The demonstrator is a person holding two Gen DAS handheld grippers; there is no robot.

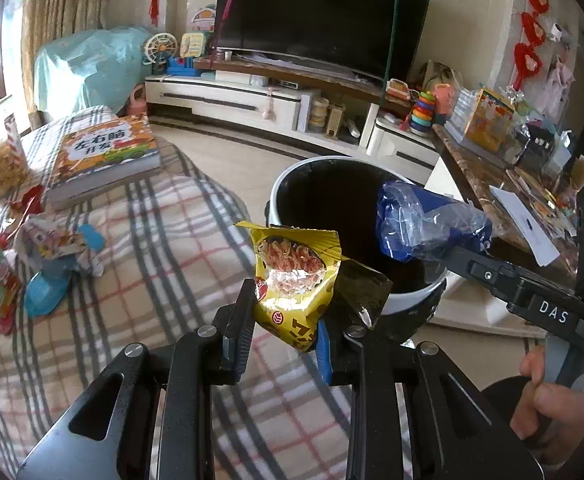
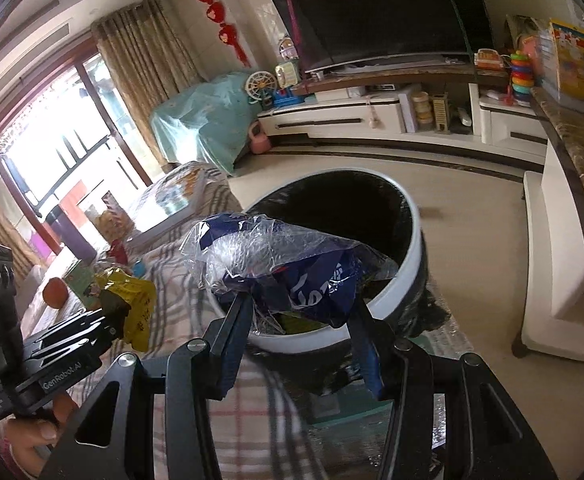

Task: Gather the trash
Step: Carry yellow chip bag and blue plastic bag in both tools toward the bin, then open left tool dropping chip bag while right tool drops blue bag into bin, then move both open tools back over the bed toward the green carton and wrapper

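The bin (image 1: 355, 216) stands on the floor just right of the plaid bed (image 1: 164, 264), its dark inside hard to read. The left gripper (image 1: 282, 322) pinches a yellow wrapper (image 1: 292, 280) at the near rim; the right gripper (image 2: 301, 320) clamps a blue bag (image 2: 311, 284) above the mouth. Open floor lies beyond.

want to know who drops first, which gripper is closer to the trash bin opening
Right. The right gripper holds the blue plastic bag over the trash bin opening; the left gripper holds the yellow wrapper just short of the rim.
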